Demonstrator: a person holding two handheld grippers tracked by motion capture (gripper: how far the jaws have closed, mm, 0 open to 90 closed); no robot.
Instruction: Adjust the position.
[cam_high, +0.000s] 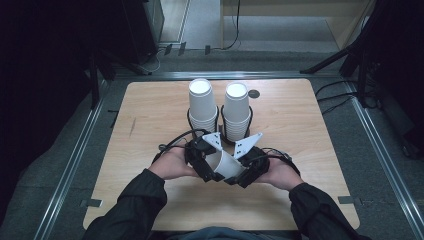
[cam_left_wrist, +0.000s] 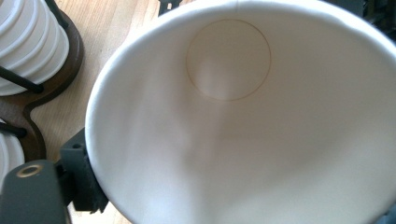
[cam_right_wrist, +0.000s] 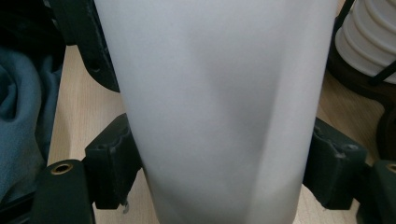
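I have a white paper cup (cam_high: 226, 166) held between both grippers at the near middle of the worktop (cam_high: 150, 115), lifted just off the wood and lying tilted, its mouth towards the left gripper (cam_high: 209, 170) and its base towards the right gripper (cam_high: 239, 176).

In the right gripper view the cup's wall (cam_right_wrist: 219, 107) runs up between my two black fingers (cam_right_wrist: 109, 163), one on each side, and both pads touch the paper. The wall shows a slight crease where they press, so I count the right fingers as gripping the cup, not fully closed but closed as far as the cup lets them.

In the left gripper view I look straight into the cup (cam_left_wrist: 243, 116), with the round bottom disc far inside. One black finger (cam_left_wrist: 81, 179) sits against the outside of the rim at the lower left. The other finger is hidden behind the cup, so I cannot tell whether the left fingers are clamped on the rim or just resting there.

Beyond the grippers, at the far middle of the worktop, stand two stacks of white cups upside down in dark wire holders: the left stack (cam_high: 202, 106) and the right stack (cam_high: 236, 111), just beside each other. The held cup is near them but apart.
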